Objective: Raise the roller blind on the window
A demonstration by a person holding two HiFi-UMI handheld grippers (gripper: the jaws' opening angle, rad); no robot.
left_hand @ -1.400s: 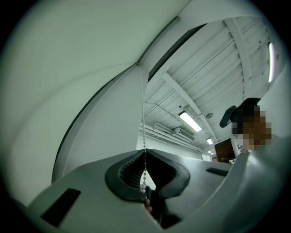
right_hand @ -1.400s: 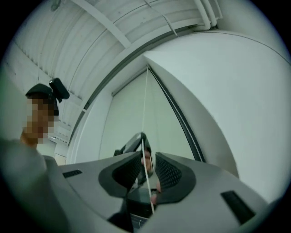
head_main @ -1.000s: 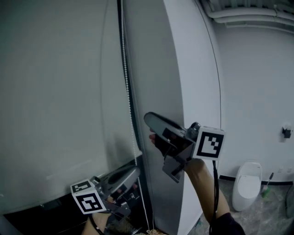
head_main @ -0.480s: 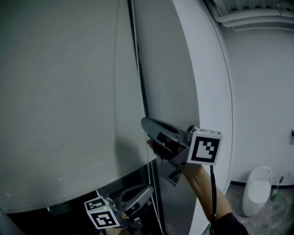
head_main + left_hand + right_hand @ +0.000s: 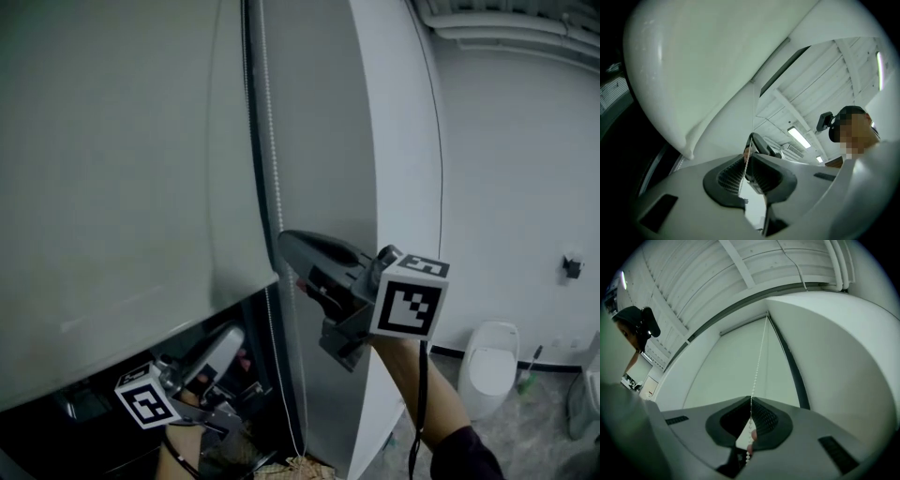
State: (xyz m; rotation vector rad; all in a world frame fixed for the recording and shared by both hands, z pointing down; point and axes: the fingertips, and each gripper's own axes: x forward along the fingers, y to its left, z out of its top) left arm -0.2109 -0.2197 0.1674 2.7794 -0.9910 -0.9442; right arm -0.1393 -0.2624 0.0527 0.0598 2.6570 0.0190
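Observation:
The pale roller blind [image 5: 122, 187] covers most of the window, its hem slanting across the lower left. Its white bead chain [image 5: 265, 141] hangs down the blind's right edge. My right gripper [image 5: 286, 251] is shut on the chain just right of the hem. In the right gripper view the chain [image 5: 760, 352] runs up from the closed jaws [image 5: 750, 412] across the blind [image 5: 736, 362]. My left gripper [image 5: 230, 337] is lower, in front of the dark pane. In its own view the jaws [image 5: 747, 164] are shut on the chain, with the right gripper [image 5: 758, 143] just above.
A white wall panel [image 5: 328, 141] flanks the window on the right. Dark glass [image 5: 112, 422] shows under the hem. A white floor fixture [image 5: 487, 366] and a green-handled brush [image 5: 527, 373] stand at the far wall. Pipes [image 5: 487, 23] run along the ceiling.
The blind's hem sits higher beside the right gripper, with more dark glass showing under it. The left gripper has swung to the left. The right gripper has kept its hold on the chain.

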